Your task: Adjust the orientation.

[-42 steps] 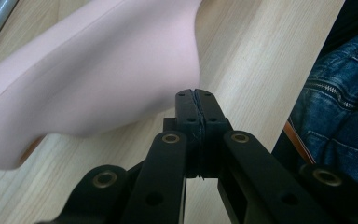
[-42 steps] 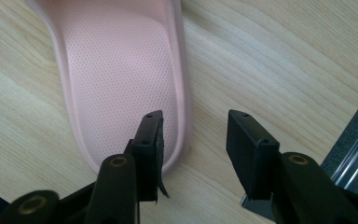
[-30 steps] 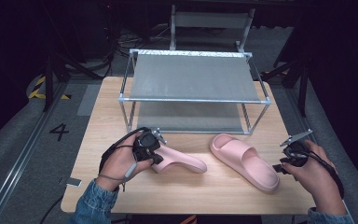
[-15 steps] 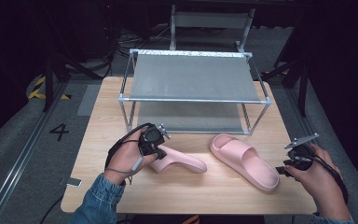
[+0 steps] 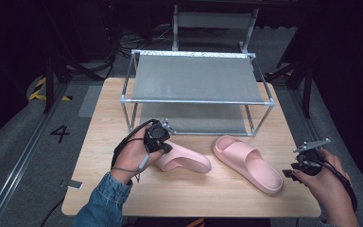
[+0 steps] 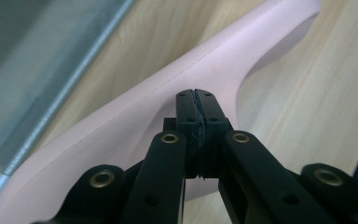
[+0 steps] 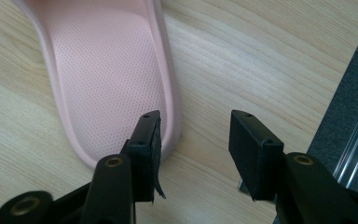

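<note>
A: Slippers, two, pink, both on the wooden counter [image 5: 99, 189] in front of the metal rack [image 5: 196, 101]. Left slipper [image 5: 184, 158] lies near 7 o'clock of the rack; right slipper [image 5: 248, 163] lies toward 5 o'clock, its toe end nearer the rack, its heel toward the counter's near edge.

B: State of the left tool [image 5: 157, 137]?

A: Closed. In the left gripper view the two black pads [image 6: 186, 116] meet with no gap showing, their tips against the pale upper of the left slipper [image 6: 168, 107]. Whether any of the slipper's material is pinched between them cannot be told. The hand [image 5: 132, 156] sits at the slipper's 9 o'clock end.

B: And the right tool [image 5: 307, 161]?

A: Jaws well apart, holding nothing. In the right gripper view one pad [image 7: 147, 140] sits just over the heel rim of the right slipper [image 7: 107, 79], the other over bare wood at the slipper's 3 o'clock. Dotted footbed faces up.

B: Spacing between the slippers?

A: Apart, not touching; bare wood between them. The right tool is near the counter's 4 o'clock corner, just beside the right slipper's heel.
</note>
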Motion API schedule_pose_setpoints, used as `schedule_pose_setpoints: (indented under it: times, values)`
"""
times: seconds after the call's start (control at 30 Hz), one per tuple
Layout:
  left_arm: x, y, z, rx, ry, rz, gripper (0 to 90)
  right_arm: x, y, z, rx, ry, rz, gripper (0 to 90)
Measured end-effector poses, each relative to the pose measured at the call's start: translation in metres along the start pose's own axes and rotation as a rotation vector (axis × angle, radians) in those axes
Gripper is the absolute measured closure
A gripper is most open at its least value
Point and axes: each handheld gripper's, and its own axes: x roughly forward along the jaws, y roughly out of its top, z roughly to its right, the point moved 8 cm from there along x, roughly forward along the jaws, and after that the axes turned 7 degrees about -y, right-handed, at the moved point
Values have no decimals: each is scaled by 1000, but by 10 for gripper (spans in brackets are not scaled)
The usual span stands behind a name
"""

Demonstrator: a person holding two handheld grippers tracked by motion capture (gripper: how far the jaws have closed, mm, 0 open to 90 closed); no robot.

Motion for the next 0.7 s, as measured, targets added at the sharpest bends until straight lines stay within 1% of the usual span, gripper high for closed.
schedule_pose_setpoints:
  times: [0.07, 0.1, 0.13, 0.17, 0.27, 0.3, 0.37, 0.4, 0.43, 0.47, 0.53, 0.7]
  values:
    - [2, 5, -3, -1, 18, 30, 868, -1, -2, 1, 9, -6, 5, 548]
    - [2, 9, -5, -2, 36, 48, 857, -1, -2, 1, 12, -7, 8, 547]
    - [2, 9, -5, -2, 36, 48, 821, -2, -3, 2, 18, -9, 8, 547]
    - [1, 16, -7, 2, 61, 97, 821, -2, -3, 2, 18, -9, 8, 547]
    - [-5, 27, -6, -2, 52, 189, 788, -4, -6, 4, 30, -18, 16, 544]
    - [-8, 29, -5, 1, 54, 196, 787, -4, -7, 4, 36, -21, 17, 543]
    - [-9, 31, -3, 1, 45, 203, 780, -5, -8, 5, 43, -26, 20, 542]
    - [-8, 31, -2, 1, 34, 195, 780, -5, -9, 5, 45, -28, 21, 542]
    - [-6, 30, -2, 7, 27, 175, 779, -4, -9, 5, 46, -28, 23, 542]
    - [-4, 30, -2, 1, 23, 176, 779, -5, -9, 5, 45, -29, 23, 542]
    - [1, 28, -2, 1, 8, 142, 781, -5, -9, 5, 44, -27, 23, 541]
    - [14, 28, 0, 7, -18, 92, 777, -6, -10, 5, 45, -32, 26, 539]
